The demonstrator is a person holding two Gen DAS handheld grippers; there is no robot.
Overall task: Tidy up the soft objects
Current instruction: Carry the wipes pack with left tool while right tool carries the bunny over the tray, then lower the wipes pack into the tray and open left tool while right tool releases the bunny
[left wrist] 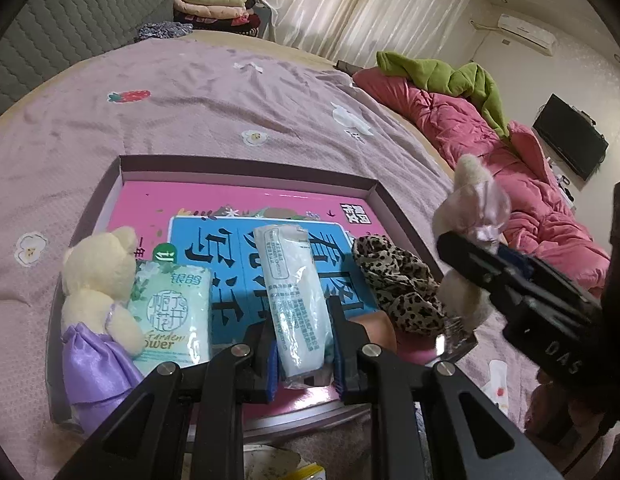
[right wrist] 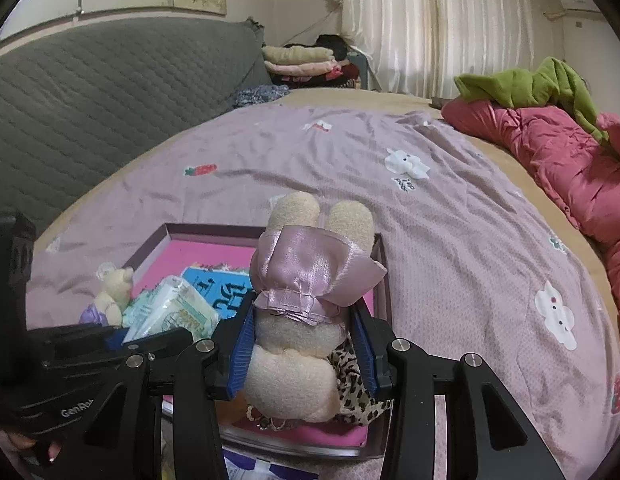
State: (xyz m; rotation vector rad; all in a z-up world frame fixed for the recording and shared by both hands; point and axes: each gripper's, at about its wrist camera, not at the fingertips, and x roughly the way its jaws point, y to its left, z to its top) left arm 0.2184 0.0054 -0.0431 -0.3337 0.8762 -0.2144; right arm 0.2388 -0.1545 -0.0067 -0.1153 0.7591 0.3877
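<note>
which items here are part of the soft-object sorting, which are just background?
In play:
- shallow box
- plush bear in purple dress, in box
- tissue pack, in box
- white soft pack, between left gripper fingers
- leopard-print cloth
- plush in pink dress, held by right gripper

Lying about:
- pink quilt
- green garment
- folded clothes stack

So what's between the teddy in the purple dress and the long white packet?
A green tissue pack sits between the teddy and the white packet, touching the teddy. The left wrist view shows it.
</note>
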